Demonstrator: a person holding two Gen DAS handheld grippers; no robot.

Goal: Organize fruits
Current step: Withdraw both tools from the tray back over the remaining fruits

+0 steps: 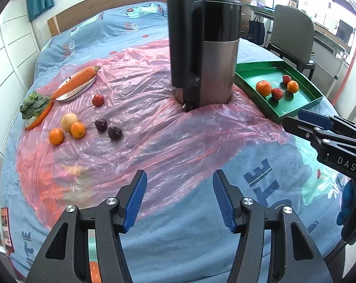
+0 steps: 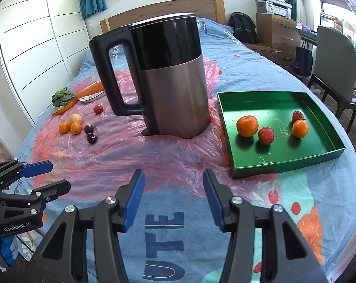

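A green tray [image 2: 281,165] [image 1: 295,114] on the bed holds two oranges [image 2: 247,126] [image 2: 300,128] and two small red fruits [image 2: 265,135] [image 2: 297,116]. Loose on the pink plastic sheet at the left lie two oranges [image 1: 56,136] [image 1: 77,130], a yellow fruit [image 1: 69,120], two dark plums [image 1: 101,124] [image 1: 114,132] and a small red fruit [image 1: 98,100]. My left gripper [image 1: 179,176] is open and empty above the bed. My right gripper [image 2: 173,175] is open and empty in front of the kettle, left of the tray.
A tall black and steel kettle [image 2: 168,82] stands mid-bed between the loose fruit and the tray. A carrot on a plate [image 1: 76,83] and a leafy green on an orange dish [image 1: 35,106] lie far left. A chair [image 2: 336,70] stands right of the bed.
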